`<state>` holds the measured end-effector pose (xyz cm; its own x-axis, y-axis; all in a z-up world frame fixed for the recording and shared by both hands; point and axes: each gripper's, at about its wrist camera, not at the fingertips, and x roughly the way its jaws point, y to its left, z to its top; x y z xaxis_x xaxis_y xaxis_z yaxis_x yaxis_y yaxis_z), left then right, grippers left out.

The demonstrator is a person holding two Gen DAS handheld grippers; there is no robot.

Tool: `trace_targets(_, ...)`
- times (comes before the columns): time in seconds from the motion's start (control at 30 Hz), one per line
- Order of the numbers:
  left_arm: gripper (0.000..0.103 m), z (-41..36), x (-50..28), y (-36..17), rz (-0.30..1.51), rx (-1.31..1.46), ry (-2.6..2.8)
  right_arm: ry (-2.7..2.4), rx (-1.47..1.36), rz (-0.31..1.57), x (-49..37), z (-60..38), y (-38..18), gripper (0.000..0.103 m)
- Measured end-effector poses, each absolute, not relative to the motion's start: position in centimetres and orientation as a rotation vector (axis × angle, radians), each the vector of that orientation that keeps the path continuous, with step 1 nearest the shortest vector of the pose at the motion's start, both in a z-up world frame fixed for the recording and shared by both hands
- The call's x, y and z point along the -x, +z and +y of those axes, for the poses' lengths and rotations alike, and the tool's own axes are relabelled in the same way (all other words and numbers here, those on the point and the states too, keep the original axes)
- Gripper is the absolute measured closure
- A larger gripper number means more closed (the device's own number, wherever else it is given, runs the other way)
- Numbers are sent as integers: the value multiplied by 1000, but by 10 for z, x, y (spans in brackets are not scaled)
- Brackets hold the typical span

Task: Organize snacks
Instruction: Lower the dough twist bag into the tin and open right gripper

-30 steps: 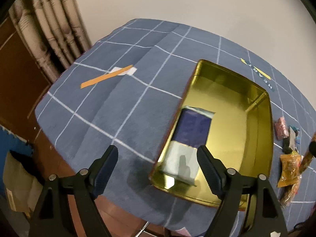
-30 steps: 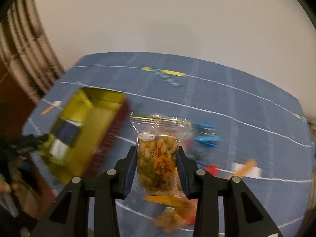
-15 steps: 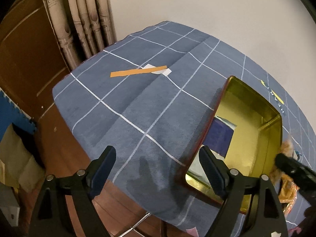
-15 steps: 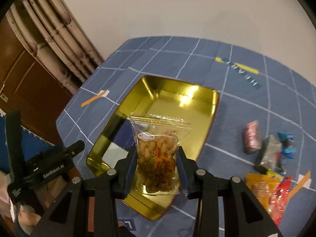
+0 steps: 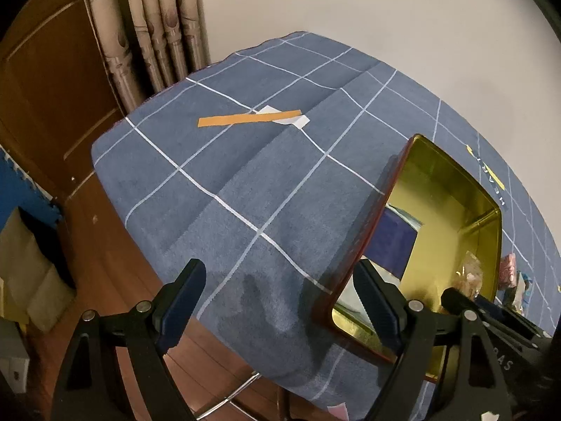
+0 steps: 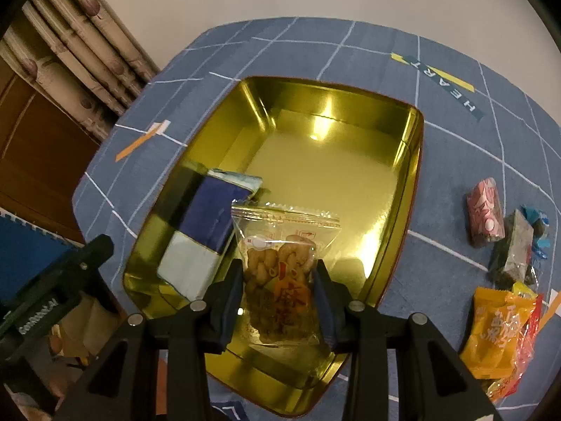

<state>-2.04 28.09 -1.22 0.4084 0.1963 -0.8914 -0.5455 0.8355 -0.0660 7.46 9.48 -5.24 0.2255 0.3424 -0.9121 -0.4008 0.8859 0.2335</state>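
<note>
Right wrist: snack packet upright lengthwise between pinching fingers, sealed top forward, over tin.

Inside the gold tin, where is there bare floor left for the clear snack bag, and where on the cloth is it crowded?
Free: the tin floor from the blue-and-white packet across to its far and right walls. The cloth around the orange strip is also bare. Crowded: the loose snacks on the cloth right of the tin.
</note>
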Motion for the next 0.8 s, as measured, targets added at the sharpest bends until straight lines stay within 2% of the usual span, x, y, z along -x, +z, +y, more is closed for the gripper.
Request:
trace_targets(0.37, 19, 279, 19, -15, 1062, 366, 479, 493, 80, 1239, -72, 94, -55, 62)
trace_targets(0.5, 19, 278, 19, -14, 1059, 361, 480, 496, 89, 1232, -71, 93, -52, 56)
trace_targets(0.8, 19, 275, 18, -14, 1056, 342, 477, 512, 69, 1123, -51, 43, -15, 56)
